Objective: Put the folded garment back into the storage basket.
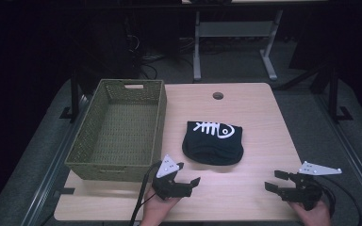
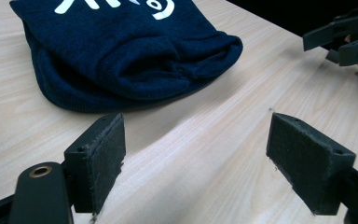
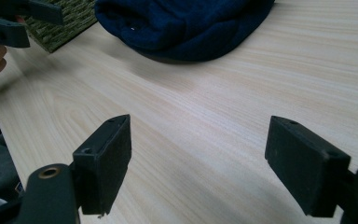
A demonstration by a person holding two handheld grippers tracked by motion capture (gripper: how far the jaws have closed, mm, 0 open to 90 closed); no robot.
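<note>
A dark navy knit beanie (image 1: pixel 213 142) with a white fish-skeleton print lies flat in the middle of the wooden table (image 1: pixel 254 117). In the left gripper view the beanie (image 2: pixel 126 56) rests just beyond my jaws. My left gripper (image 1: pixel 187 173) hovers near the table's front edge, below and left of the beanie, open with nothing between its pads. My right gripper (image 1: pixel 276 181) sits at the front right, also open and empty. Its own view shows the beanie (image 3: pixel 186 25) farther off across bare wood.
A green woven basket (image 1: pixel 94 141), empty inside, stands on the left of the table, close to the left gripper. A round cable hole (image 1: pixel 218 95) marks the far side of the table. Desk legs and cables stand on the dark floor beyond.
</note>
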